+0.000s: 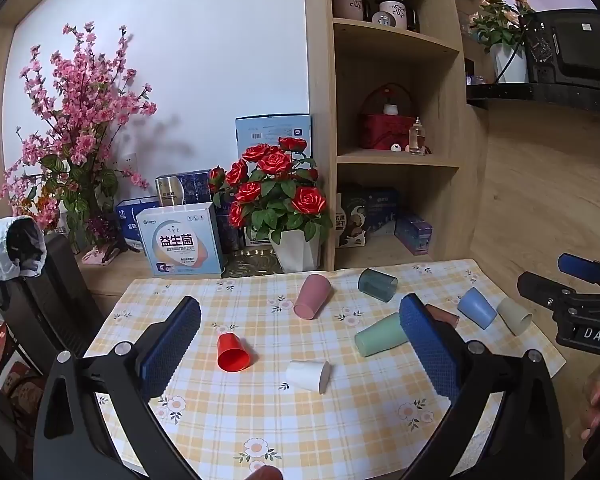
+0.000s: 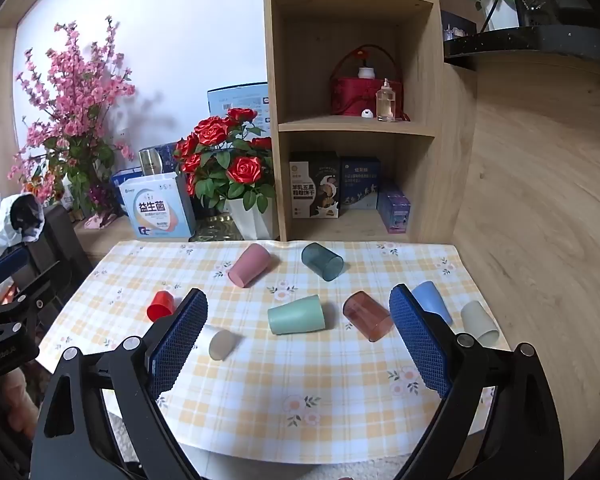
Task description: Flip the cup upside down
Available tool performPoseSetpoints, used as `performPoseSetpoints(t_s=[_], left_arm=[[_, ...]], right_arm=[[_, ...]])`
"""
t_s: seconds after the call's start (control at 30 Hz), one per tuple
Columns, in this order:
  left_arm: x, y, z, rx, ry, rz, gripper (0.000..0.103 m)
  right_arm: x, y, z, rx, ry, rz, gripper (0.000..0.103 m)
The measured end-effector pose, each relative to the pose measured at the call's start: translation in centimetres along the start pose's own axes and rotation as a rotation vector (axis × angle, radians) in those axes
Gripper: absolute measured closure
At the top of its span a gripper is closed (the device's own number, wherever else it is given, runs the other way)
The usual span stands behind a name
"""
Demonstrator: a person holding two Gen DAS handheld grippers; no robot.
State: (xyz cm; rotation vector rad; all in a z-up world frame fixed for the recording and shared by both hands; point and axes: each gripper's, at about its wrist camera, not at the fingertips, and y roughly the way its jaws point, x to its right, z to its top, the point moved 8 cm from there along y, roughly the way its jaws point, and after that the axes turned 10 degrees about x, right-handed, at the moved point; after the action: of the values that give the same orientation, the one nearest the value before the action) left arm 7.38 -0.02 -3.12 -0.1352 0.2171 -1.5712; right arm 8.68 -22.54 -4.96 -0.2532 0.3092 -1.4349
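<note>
While both tools hang above the near edge of the worktop [image 2: 260,420], nothing is gripped yet: the left tool [image 1: 300,344] stands wide open over the red and white cups, the right tool [image 2: 298,344] equally spread over the green and brown ones.

Cups, left to right, all lying on their sides on the yellow checked cloth:
- small red plastic cup [image 2: 161,305], mouth toward the near edge in the left view
- white plastic cup [image 1: 308,375], half masked by the left finger in the right view
- dusty pink cup [image 2: 249,265], at the back
- mint green cup [image 2: 296,315], centre
- dark teal see-through cup [image 2: 322,261], at the back
- brown see-through cup [image 2: 367,321]
- pale blue cup [image 2: 432,302], partly behind the right finger
- beige cup [image 2: 480,323], near the right edge

Judgement: each tool seems held open and high to choose a cup; which one is meant, I cannot tell. A reddish rim at the bottom of the left view is cut off.
</note>
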Motion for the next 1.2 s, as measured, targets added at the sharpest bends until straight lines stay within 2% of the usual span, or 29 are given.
performPoseSetpoints(t_s=[0.43, 1.2], left_arm=[[0.67, -0.22, 0.74, 0.002, -0.008, 0.002, 0.006], [0.48, -0.33, 0.13, 0.010, -0.018, -0.016, 0.006]], right_arm=[[0.12, 0.02, 0.07, 0.000, -0.002, -0.003, 0.014], [0.63, 0.46, -0.19, -0.001, 0.000, -0.009, 0.014]])
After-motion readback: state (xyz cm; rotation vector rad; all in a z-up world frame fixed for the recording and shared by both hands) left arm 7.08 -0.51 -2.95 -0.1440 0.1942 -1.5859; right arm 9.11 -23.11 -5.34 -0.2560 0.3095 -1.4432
